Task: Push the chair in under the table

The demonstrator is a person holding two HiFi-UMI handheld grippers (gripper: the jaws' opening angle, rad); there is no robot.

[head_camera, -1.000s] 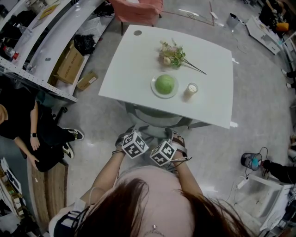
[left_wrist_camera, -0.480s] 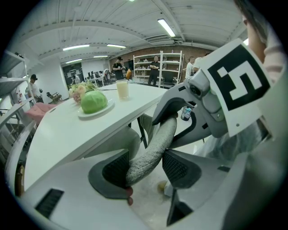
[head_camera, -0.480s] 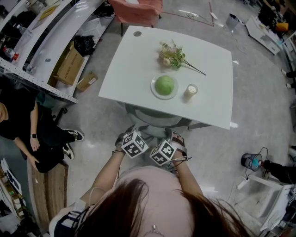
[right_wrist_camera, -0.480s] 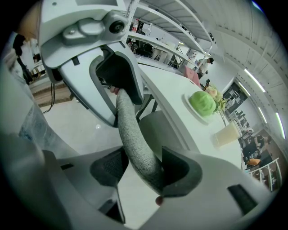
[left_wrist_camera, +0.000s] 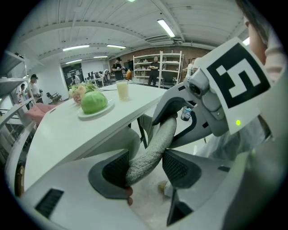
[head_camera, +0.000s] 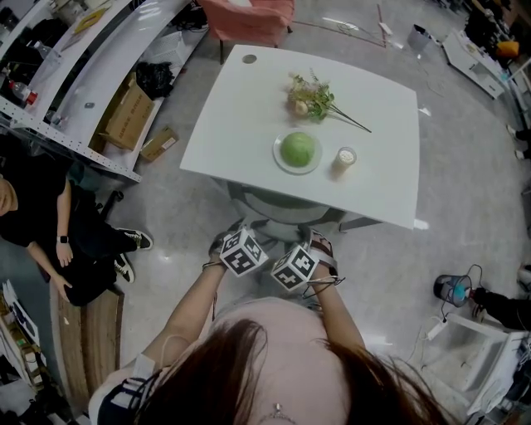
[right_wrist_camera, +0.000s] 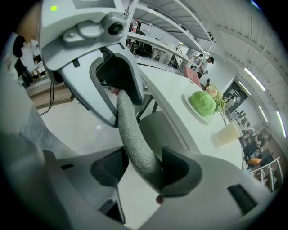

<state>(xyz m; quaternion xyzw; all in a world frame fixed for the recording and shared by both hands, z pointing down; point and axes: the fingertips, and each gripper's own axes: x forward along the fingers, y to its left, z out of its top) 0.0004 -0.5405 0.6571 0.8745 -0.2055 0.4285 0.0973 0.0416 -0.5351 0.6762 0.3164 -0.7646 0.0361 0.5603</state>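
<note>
We hold the left gripper (left_wrist_camera: 145, 167) closed on the chair's grey padded back rail (left_wrist_camera: 155, 143). The rail runs up between the two dark pads and lies hard against the left one. Our right gripper (right_wrist_camera: 141, 168) is clamped on the same rail further along, where it presses into the right pad. Each gripper shows in the other's view, so the two sit just beside one another on the curved rail.

From the head view, both marker cubes are close in front of our body. The chair (head_camera: 280, 207) stands directly ahead of them, its pale grey seat mostly tucked beneath the near edge of the white table (head_camera: 232, 124). Only its back sticks out towards us.

On the tabletop, a plate (head_camera: 278, 160) near the near edge carries a round green ball (head_camera: 298, 150). A small glass (head_camera: 344, 159) stands just to its right, and a bunch of flowers (head_camera: 309, 98) lies beyond them.

A pink chair (head_camera: 249, 18) stands at the table's far side. A cardboard box (head_camera: 126, 112) sits under shelving on the left, and a person (head_camera: 41, 224) sits near it.
</note>
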